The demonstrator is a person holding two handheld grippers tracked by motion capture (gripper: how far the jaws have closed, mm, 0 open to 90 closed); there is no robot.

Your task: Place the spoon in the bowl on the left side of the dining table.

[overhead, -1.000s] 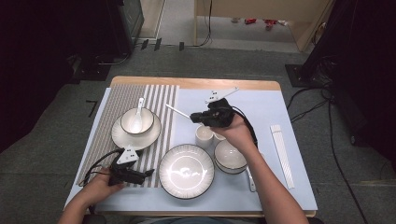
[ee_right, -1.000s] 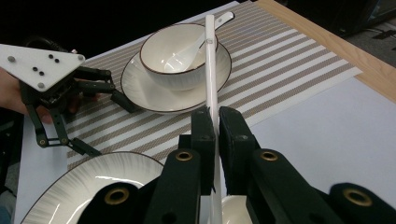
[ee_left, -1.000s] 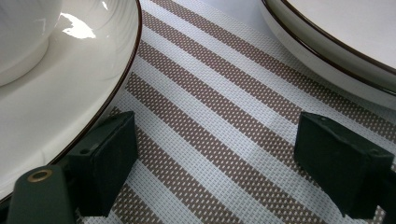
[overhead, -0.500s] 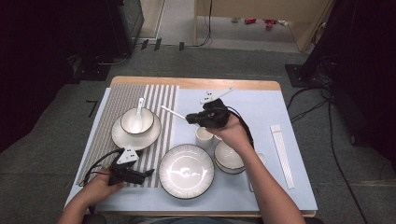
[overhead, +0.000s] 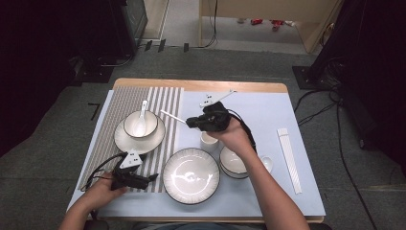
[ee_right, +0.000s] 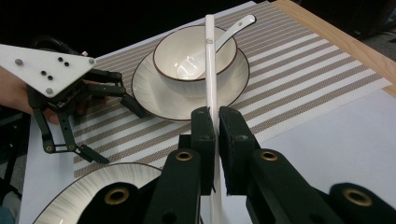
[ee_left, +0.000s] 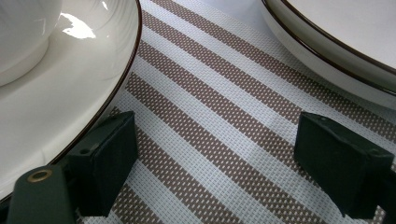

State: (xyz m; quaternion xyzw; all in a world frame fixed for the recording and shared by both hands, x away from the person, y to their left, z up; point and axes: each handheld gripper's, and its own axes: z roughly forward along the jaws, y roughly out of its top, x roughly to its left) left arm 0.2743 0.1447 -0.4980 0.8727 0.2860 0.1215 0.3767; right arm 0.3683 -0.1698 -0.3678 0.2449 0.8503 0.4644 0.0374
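My right gripper [overhead: 190, 122] hovers above the table's middle, shut on a long white chopstick [overhead: 172, 116] that points left toward the bowl. In the right gripper view the chopstick [ee_right: 209, 70] runs up between the closed jaws, over a white bowl [ee_right: 187, 63] holding a spoon [ee_right: 224, 37] on a saucer. My left gripper [overhead: 152, 178] rests at the front left on the striped mat [overhead: 165, 98]. Its jaws stand open with nothing between them [ee_left: 215, 163], between the saucer's rim [ee_left: 70, 116] and the large plate [ee_left: 327, 51].
A large white plate [overhead: 190, 176] lies front centre. Behind it stands a small cup [overhead: 208, 142], with a second bowl [overhead: 233, 162] and spoon [overhead: 267, 164] to its right. More white chopsticks [overhead: 289, 158] lie at the right on the blue mat [overhead: 268, 110].
My right gripper has drifted slightly left with the chopstick in it. The left gripper has stayed where it was.
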